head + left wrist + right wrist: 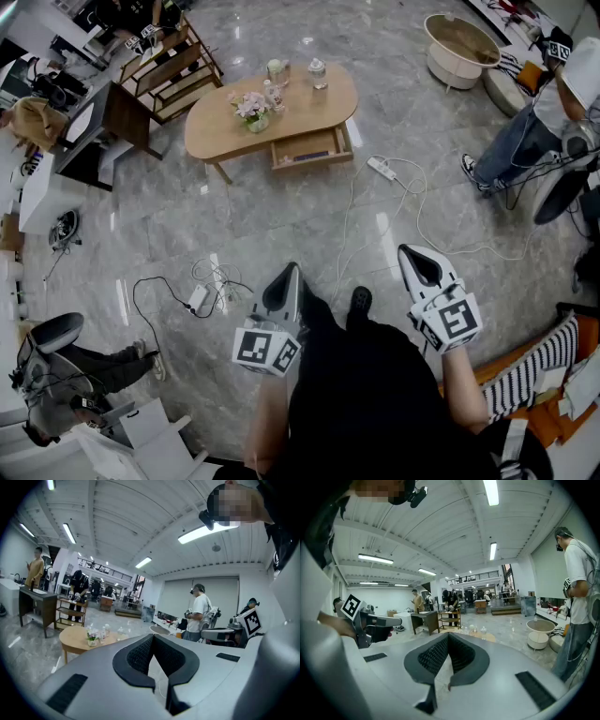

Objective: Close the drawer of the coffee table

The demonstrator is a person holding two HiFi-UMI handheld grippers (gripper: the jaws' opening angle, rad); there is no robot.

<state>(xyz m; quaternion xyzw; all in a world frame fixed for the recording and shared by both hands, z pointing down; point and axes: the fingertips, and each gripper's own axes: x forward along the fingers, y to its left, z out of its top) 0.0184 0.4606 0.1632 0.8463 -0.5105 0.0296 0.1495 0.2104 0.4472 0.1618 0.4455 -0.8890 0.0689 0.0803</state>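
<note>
Closest in, the left hand-held gripper (286, 281) and the right hand-held gripper (417, 262) are held out level in front of the person. Each one is clenched, its dark pads meeting at the tip with nothing between them. The drawer (309, 148) stands pulled out of the low oval wooden surface (216, 127), well ahead of both hand-held grippers and roughly between their two lines, so closing it has not begun.

Several things could go wrong from here. A white power strip (382, 169) and loose cables (412, 202) trail over the glossy floor (281, 216) between the hand-held grippers and the drawer, and a foot could catch on them during the approach. A clenched tip makes only a narrow contact, so a push off-centre on the drawer front may skew the drawer in its runners or let the tip slide off. A hard shove could jolt the surface, which may tip the vase of flowers (253, 111) and the bottles (318, 73) beyond the drawer, or move the whole piece across the polished floor.
</note>
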